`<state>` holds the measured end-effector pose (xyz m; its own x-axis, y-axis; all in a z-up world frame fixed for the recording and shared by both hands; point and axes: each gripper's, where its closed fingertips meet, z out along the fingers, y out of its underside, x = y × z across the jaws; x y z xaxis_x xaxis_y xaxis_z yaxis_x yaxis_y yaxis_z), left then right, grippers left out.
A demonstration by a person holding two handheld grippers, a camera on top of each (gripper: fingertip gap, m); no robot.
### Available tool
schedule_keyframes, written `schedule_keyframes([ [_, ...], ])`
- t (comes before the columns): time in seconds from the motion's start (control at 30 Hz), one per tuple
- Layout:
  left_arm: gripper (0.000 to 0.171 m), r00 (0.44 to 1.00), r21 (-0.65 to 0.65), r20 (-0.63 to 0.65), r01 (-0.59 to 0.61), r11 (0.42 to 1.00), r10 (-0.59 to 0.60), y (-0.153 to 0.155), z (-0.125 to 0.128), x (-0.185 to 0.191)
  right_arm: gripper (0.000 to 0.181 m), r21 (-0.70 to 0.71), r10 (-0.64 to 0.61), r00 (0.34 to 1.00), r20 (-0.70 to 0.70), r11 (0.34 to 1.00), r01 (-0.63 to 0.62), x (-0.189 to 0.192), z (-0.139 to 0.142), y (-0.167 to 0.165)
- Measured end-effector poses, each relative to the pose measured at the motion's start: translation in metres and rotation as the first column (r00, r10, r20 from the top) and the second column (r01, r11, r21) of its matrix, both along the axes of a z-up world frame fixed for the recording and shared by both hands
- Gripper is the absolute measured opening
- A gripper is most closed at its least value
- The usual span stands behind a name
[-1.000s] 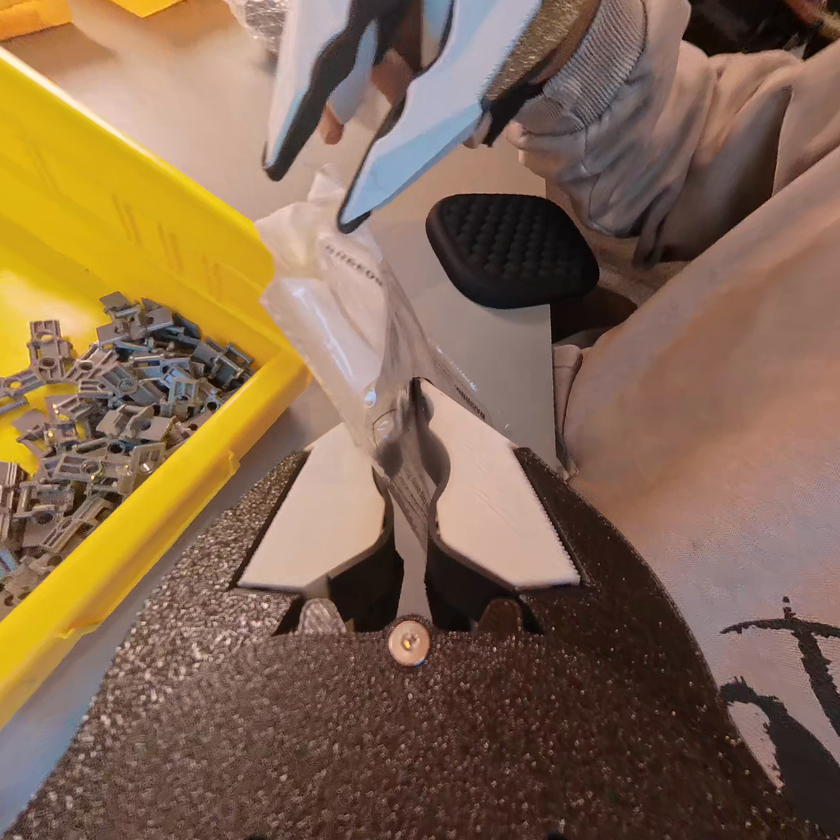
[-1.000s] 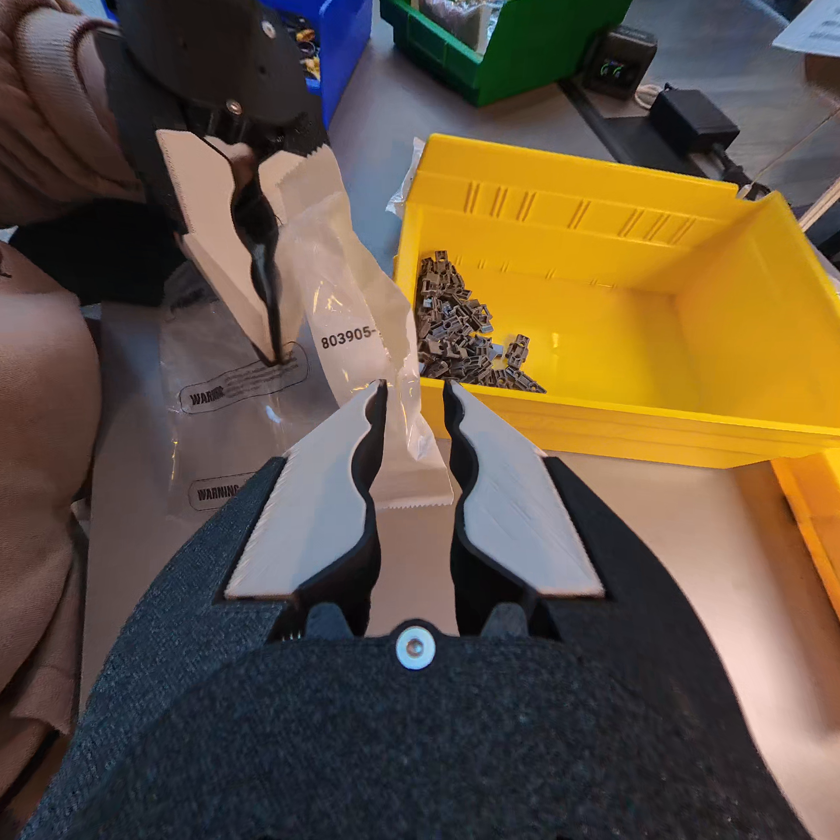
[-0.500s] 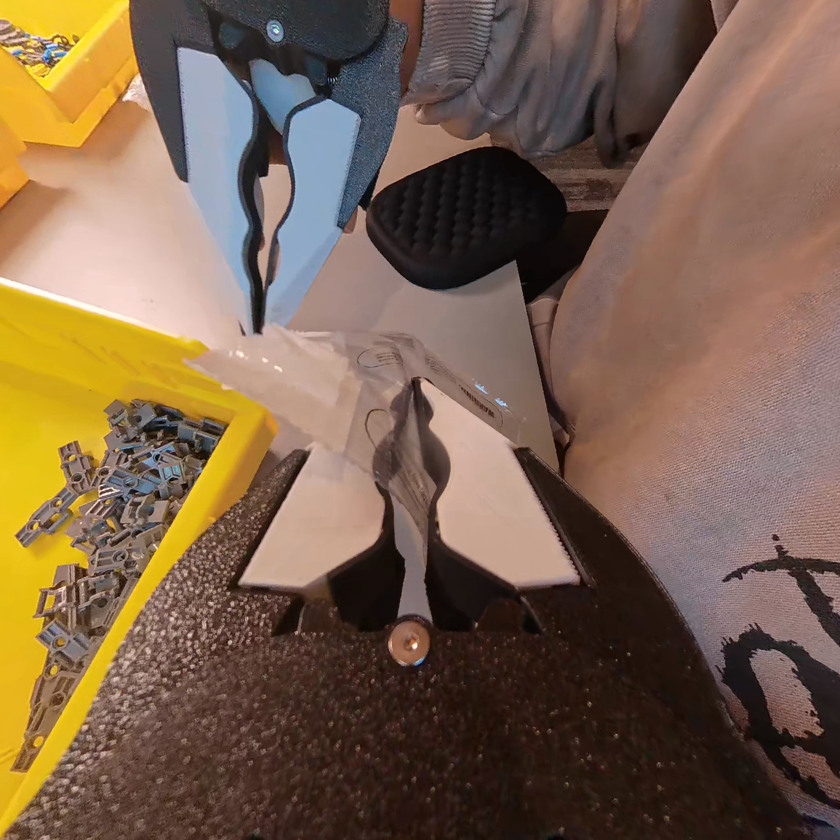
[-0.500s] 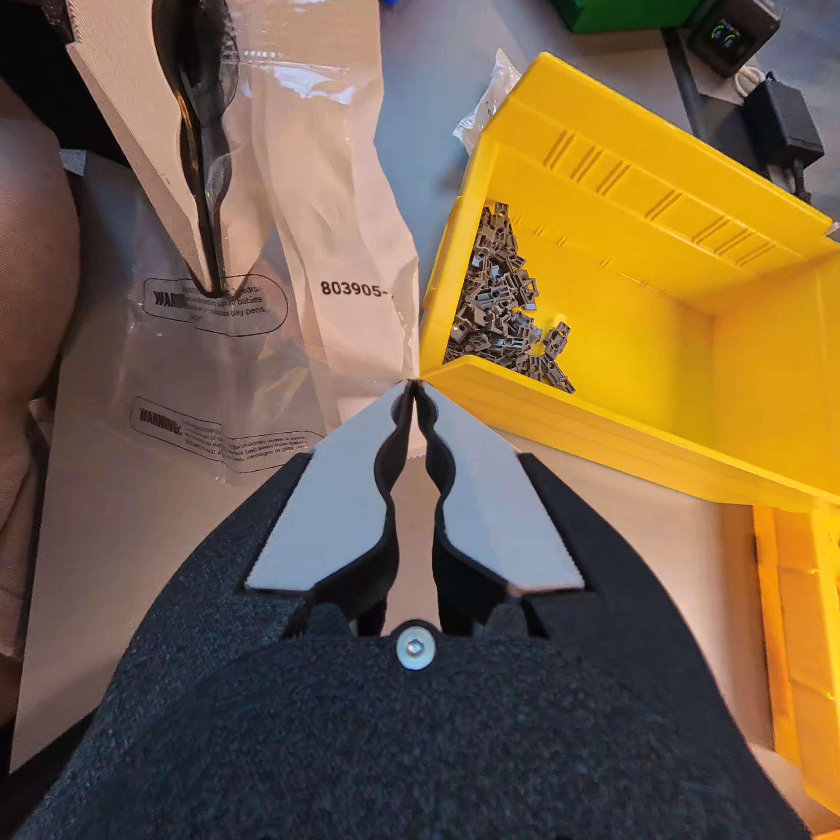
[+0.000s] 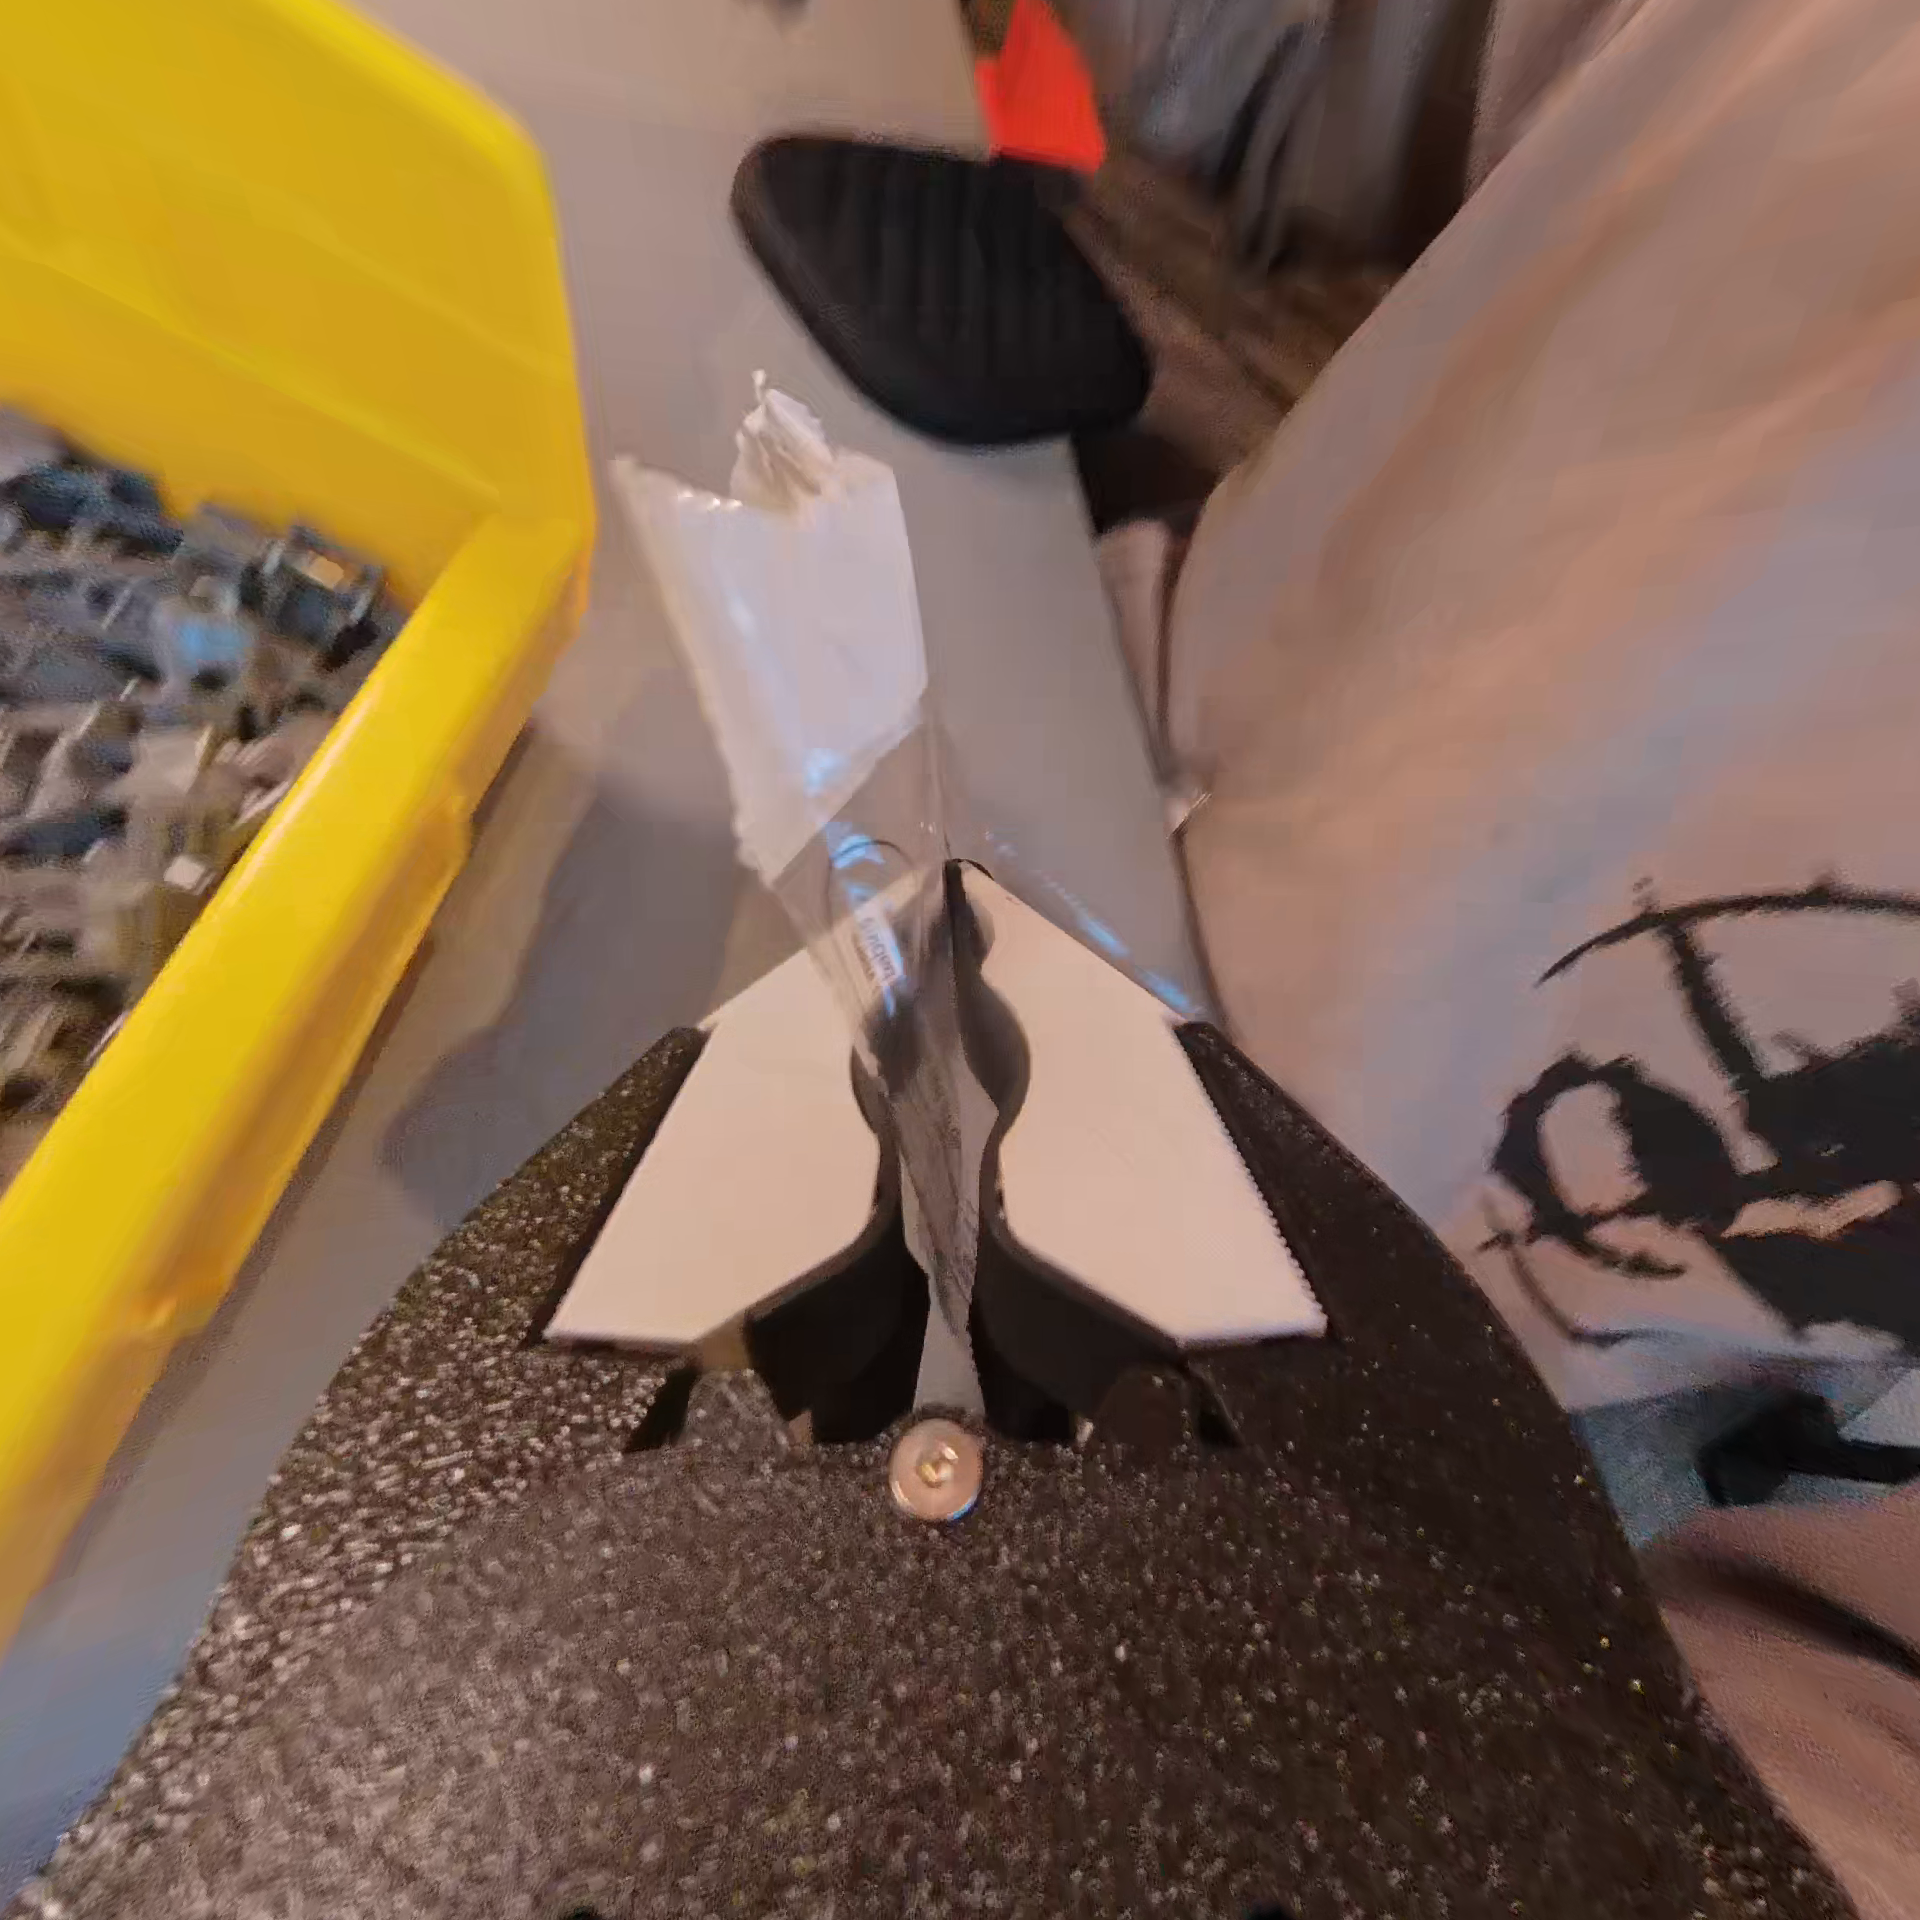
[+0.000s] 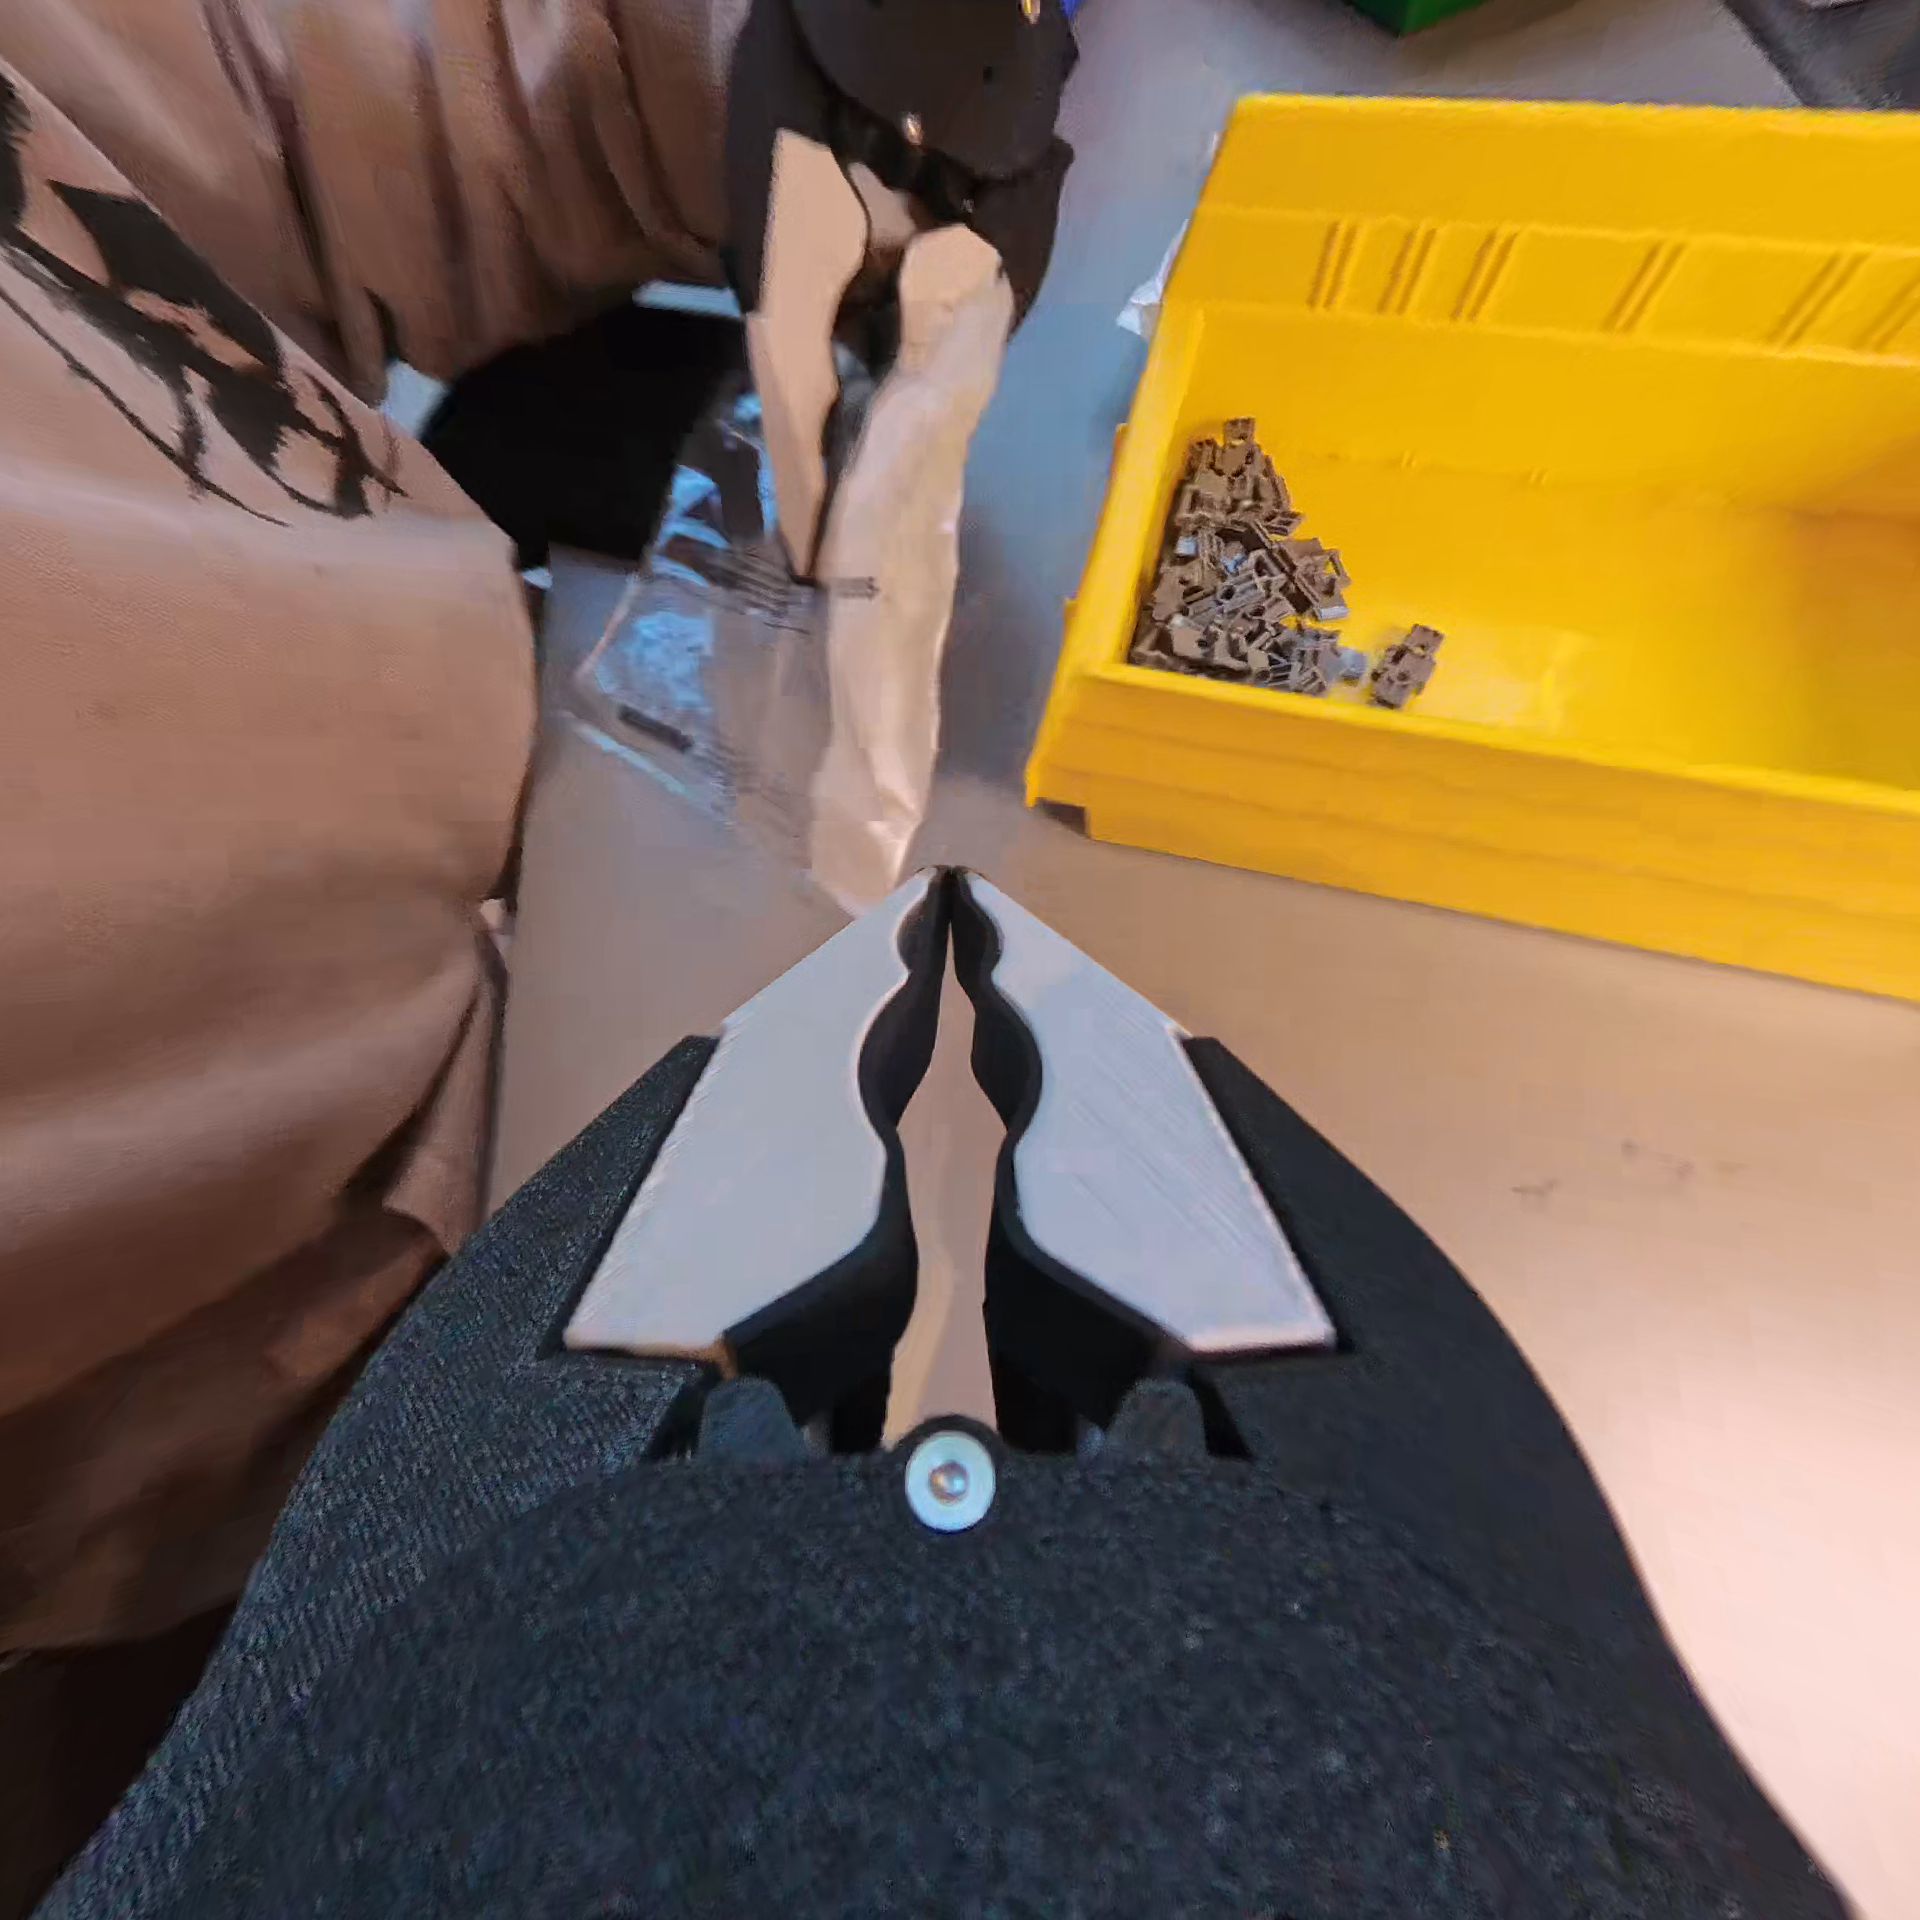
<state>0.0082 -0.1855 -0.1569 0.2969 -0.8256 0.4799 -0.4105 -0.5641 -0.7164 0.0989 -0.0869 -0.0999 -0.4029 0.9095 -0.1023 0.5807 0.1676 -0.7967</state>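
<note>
A yellow bin [image 6: 1455, 790] is sitting on your table [image 6: 1455, 1195], holding grey parts [image 6: 1236, 582]; a black pad [image 5: 935, 291] is lying near it.

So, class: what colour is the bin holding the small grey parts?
Yellow. The bin holding the grey parts shows best in the right wrist view.

My left gripper [image 5: 951, 883]: jaws closed on clear plastic bag [image 5: 821, 665], film pinched between them, bag sticking up and away from tips. Yellow bin [image 5: 312, 447] just left of bag, pile of grey parts [image 5: 135, 665] inside. Black textured pad [image 5: 935, 291] beyond, on grey surface [image 5: 1029, 644]. Beige garment with black print [image 5: 1558, 623] at right. Frame blurred.
</note>
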Motion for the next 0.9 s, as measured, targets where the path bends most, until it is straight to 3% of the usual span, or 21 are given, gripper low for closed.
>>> schedule_keyframes([
  [0.07,0.000,0.997,-0.051,0.024,-0.073,0.996,0.074,0.009,-0.006,-0.018,0.000,-0.288,-0.004,0.996,-0.085,0.957,-0.021,0.013,0.030,-0.002],
  [0.1,0.000,0.992,-0.056,0.059,-0.105,0.993,0.109,0.013,-0.002,-0.022,0.000,-0.325,-0.042,0.994,-0.100,0.946,0.007,0.014,0.034,0.002],
  [0.23,0.000,0.994,0.009,0.074,-0.076,0.997,0.076,0.015,0.009,-0.014,0.000,-0.286,-0.169,0.971,-0.171,0.951,0.116,-0.002,0.034,0.008],
  [0.3,0.000,0.997,0.021,0.067,-0.048,0.999,0.046,0.015,0.010,-0.007,0.023,-0.275,-0.155,0.979,-0.136,0.955,0.113,-0.009,0.019,0.001],
  [0.47,0.000,0.999,0.008,0.052,0.017,1.000,-0.017,0.010,0.011,0.007,0.036,-0.195,-0.115,0.991,-0.065,0.976,0.101,-0.025,-0.018,-0.024],
  [0.5,0.000,0.998,0.003,0.052,0.025,1.000,-0.025,0.010,0.011,0.009,0.032,-0.146,-0.114,0.992,-0.050,0.984,0.106,-0.027,-0.026,-0.026],
  [0.57,0.000,0.997,-0.009,0.051,0.050,0.999,-0.050,0.005,0.010,0.012,0.001,-0.040,-0.139,0.989,-0.048,0.990,0.138,-0.030,-0.037,-0.022],
  [0.67,0.000,0.999,-0.021,0.020,0.043,0.999,-0.042,0.005,0.001,0.010,0.000,-0.051,-0.107,0.994,-0.005,0.993,0.107,-0.023,-0.042,-0.029],
  [0.8,0.027,0.988,0.094,-0.046,-0.140,0.986,0.145,0.031,0.007,-0.014,0.000,-0.212,-0.175,0.985,-0.001,0.962,0.170,-0.017,-0.034,-0.025],
  [0.9,0.031,0.933,0.315,0.001,-0.343,0.885,0.361,0.054,0.057,-0.034,0.000,-0.335,-0.244,0.970,0.013,0.913,0.234,-0.011,-0.032,-0.018],
])
